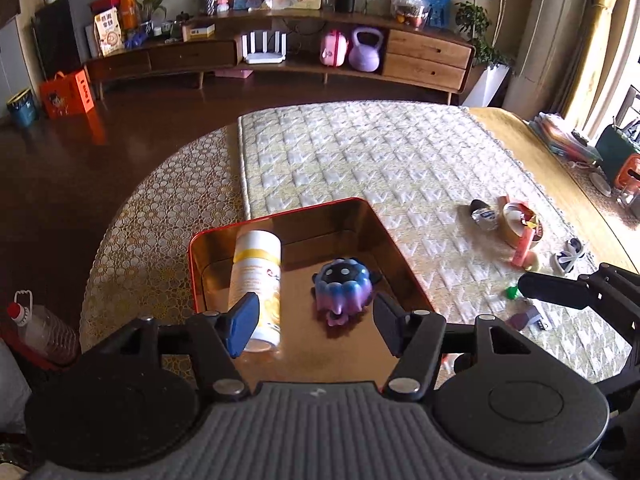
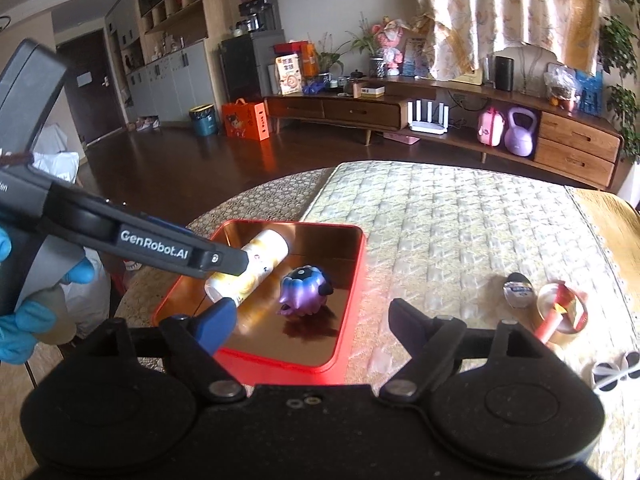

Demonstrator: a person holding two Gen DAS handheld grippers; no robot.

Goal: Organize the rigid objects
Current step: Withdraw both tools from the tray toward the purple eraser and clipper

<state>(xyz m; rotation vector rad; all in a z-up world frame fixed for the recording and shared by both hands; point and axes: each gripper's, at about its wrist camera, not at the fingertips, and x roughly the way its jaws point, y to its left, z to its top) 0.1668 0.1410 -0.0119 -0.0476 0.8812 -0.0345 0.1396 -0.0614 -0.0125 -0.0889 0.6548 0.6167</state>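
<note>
1. Over the red tin tray (image 1: 362,216), the left gripper (image 1: 314,322) hangs with its jaws apart and nothing between them; the white and yellow bottle (image 1: 258,280) lies on its side inside the tray, just past the blue pad (image 1: 242,330), and looks let go

2. Beside it, the right gripper (image 2: 310,326) is also spread wide and empty, with the purple and blue toy (image 2: 306,290) sitting loose on the tray floor next to the bottle

3. Both items seem stowed, so I judge the step in hand to be backing away cleanly: lift straight clear before swinging, so neither pad clips the bottle, which could roll on that shiny floor

4. Next candidates lie well apart on the right of the mat: a small dark bottle (image 1: 482,214), a roll of tape (image 1: 516,220) with a pink stick (image 1: 524,246) against it, and a small green piece (image 1: 511,292) nearer the grippers

5. A quilted mat (image 1: 400,160) covers most of the round table, over a bubble-patterned cloth (image 1: 160,216); the tray straddles both, so it may sit slightly uneven

6. Beyond lie a dark wooden floor, a long low cabinet (image 1: 428,56) holding a purple kettlebell (image 1: 364,50), and an orange box (image 1: 68,92); a blue-gloved hand (image 2: 24,320) holds the left tool
</note>
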